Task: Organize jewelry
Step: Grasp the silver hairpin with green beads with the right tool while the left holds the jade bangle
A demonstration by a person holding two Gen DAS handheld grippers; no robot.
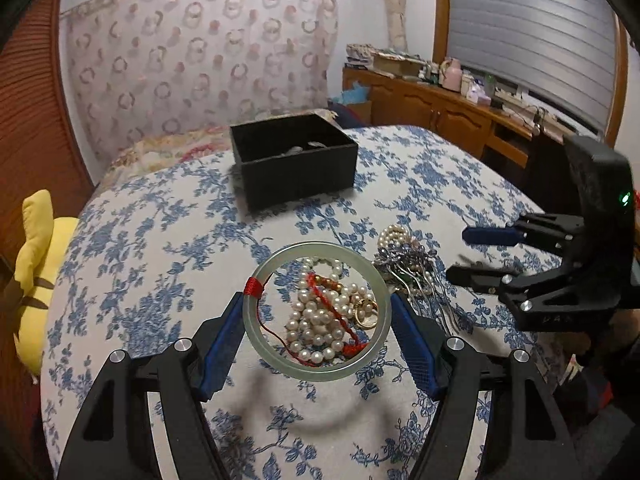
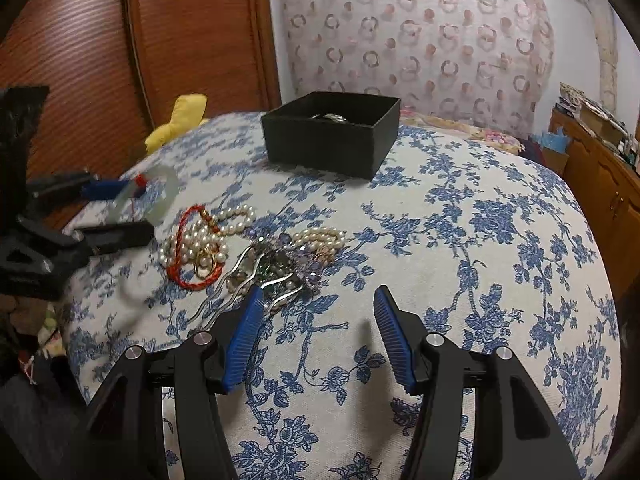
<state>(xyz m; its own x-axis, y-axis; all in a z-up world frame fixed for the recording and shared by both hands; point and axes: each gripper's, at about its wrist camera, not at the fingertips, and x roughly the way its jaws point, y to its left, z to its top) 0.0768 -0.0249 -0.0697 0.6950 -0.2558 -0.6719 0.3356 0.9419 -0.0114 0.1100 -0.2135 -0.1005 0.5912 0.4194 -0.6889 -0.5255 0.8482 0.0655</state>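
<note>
My left gripper (image 1: 318, 300) is shut on a pale green jade bangle (image 1: 372, 354) with a red thread wrap, held above the pile. It also shows in the right wrist view (image 2: 160, 196). Below it lie a pearl necklace (image 1: 316, 320), a red cord bracelet (image 2: 192, 280) and a gold ring (image 1: 366, 314). Beside them lie silver hairpins (image 2: 260, 280) and a pearl bracelet (image 2: 320, 238). My right gripper (image 2: 318, 300) is open and empty, just right of the hairpins. A black box (image 1: 296, 160) stands farther back with something silvery inside.
Everything rests on a blue floral cushion surface (image 2: 480, 260). A yellow plush toy (image 1: 36, 268) lies at its left edge. A wooden cabinet with clutter (image 1: 440, 96) stands at the right. A patterned cloth (image 1: 200, 52) hangs behind.
</note>
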